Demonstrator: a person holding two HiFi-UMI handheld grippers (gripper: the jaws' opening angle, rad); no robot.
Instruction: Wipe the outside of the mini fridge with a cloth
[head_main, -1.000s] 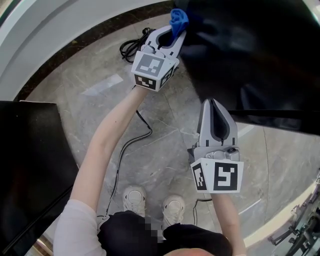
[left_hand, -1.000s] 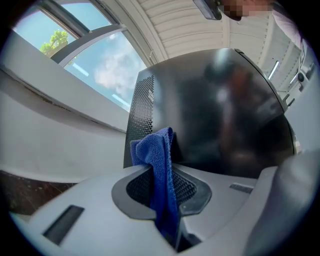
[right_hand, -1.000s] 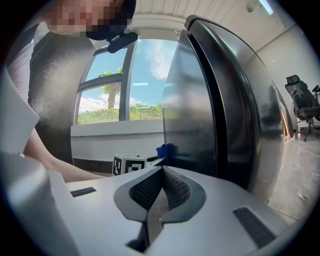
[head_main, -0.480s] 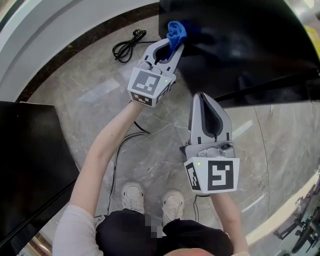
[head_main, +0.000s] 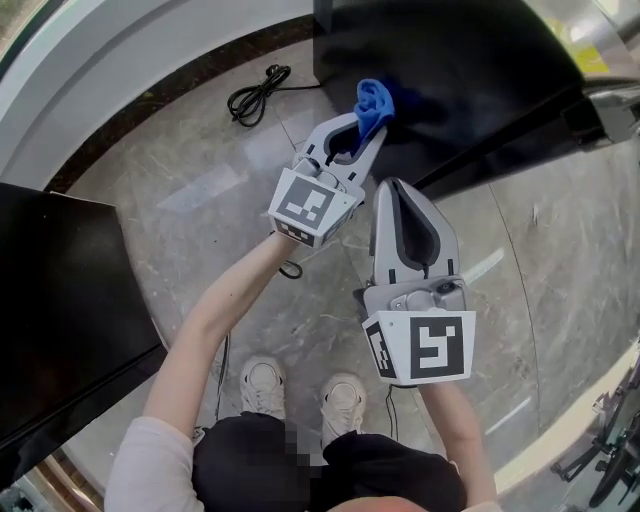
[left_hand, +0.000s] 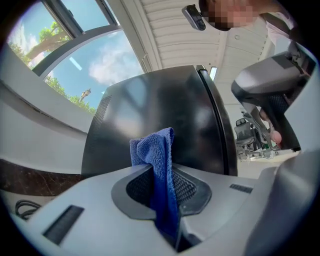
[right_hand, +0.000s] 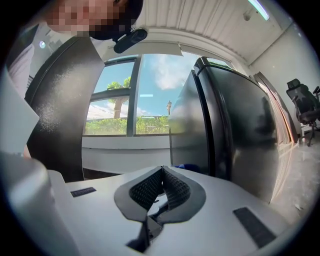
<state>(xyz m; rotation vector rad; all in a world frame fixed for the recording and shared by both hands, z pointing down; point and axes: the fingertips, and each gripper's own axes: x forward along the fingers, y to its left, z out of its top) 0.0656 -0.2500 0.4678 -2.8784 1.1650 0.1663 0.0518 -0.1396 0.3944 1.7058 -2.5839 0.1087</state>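
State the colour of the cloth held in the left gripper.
Blue. The cloth shows best in the left gripper view.

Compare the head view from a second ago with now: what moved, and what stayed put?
The left gripper, shut on the blue cloth, drew it toward the person along the black mini fridge. The right gripper edged closer to the left one. Unchanged: the cloth grip, the right gripper shut and empty, the coiled cable.

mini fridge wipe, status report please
Left gripper shut on blue cloth, at the mini fridge side. Right gripper shut, empty, beside the left. Coiled cable on floor, off to one side.
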